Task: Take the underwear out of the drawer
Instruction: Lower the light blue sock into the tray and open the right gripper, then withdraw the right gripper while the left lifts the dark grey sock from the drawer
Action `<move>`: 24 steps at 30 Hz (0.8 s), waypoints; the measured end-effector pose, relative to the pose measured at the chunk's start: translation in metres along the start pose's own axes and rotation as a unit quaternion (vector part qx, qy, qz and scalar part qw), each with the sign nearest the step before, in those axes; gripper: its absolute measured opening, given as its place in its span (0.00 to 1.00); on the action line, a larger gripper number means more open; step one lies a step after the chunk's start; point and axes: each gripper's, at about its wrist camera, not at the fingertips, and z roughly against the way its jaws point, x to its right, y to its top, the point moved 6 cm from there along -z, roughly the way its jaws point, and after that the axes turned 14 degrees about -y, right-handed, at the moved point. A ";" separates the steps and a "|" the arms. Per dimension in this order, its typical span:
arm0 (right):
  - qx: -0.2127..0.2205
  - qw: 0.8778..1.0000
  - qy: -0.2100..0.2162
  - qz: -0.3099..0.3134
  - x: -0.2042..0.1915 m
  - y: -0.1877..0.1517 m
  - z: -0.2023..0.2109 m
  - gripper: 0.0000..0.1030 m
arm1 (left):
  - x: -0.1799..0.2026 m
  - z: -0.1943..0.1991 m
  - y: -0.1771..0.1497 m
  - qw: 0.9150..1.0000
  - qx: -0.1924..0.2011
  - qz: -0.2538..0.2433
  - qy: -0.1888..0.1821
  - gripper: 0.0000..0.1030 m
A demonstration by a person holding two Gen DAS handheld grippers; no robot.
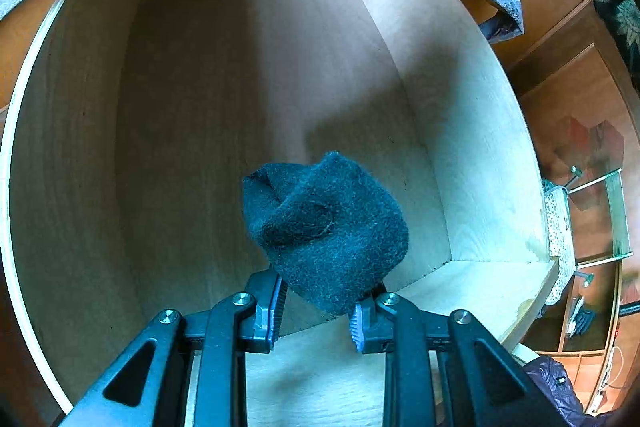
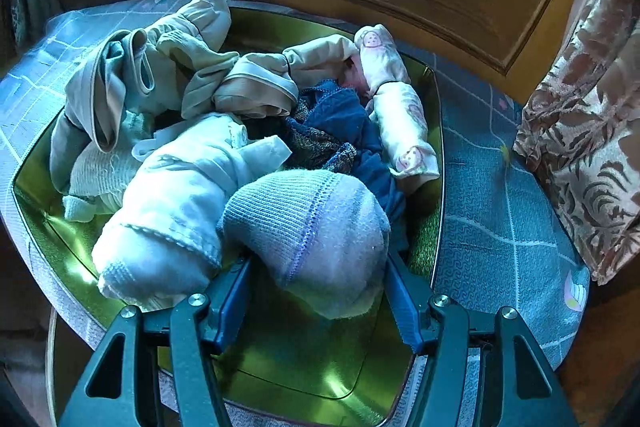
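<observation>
Dark bundle: a rolled, fuzzy dark garment lies at the near right of the drawer floor, the only item visible inside.
Handling: it looks light, soft and compressible, not fragile; the knit should grip the pads well but may unroll if caught by one loose layer.
Where to take hold: across the thick middle of the roll, squeezing through all the layers.
Left gripper: the left gripper points into the drawer from 6 o'clock, its jaws narrowed on either side of the bundle's near end; whether the pads are actually pinching cannot be told.
Drawer: the wooden drawer is open, its right wall at 3 o'clock of the bundle.
Pale roll: a ribbed whitish roll sits between the jaws of the right gripper.
Right gripper: it reaches over the tray from 6 o'clock, jaws wide, flanking the roll; contact cannot be told.
Tray: a green tray holds a heap of rolled garments from 9 to 1 o'clock of the roll.
Judgement: nearly done; the dark bundle appears to be the last item.
</observation>
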 end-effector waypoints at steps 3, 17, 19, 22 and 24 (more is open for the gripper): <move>0.005 1.000 0.002 -0.001 0.001 -0.001 0.004 0.62 | -0.001 0.002 -0.001 1.000 0.002 0.002 0.000 0.25; 0.032 0.999 0.015 -0.003 0.004 -0.010 0.023 0.73 | 0.000 0.017 -0.002 1.000 0.021 0.001 0.007 0.25; 0.037 0.999 0.019 -0.006 0.005 -0.014 0.028 0.73 | 0.000 0.020 -0.003 1.000 0.026 0.001 0.007 0.25; 0.046 0.999 0.024 -0.008 0.007 -0.019 0.036 0.73 | 0.003 0.022 -0.005 1.000 0.029 -0.001 0.009 0.25; 0.052 0.998 0.028 -0.010 0.009 -0.022 0.041 0.73 | 0.003 0.024 -0.007 0.999 0.031 -0.001 0.010 0.25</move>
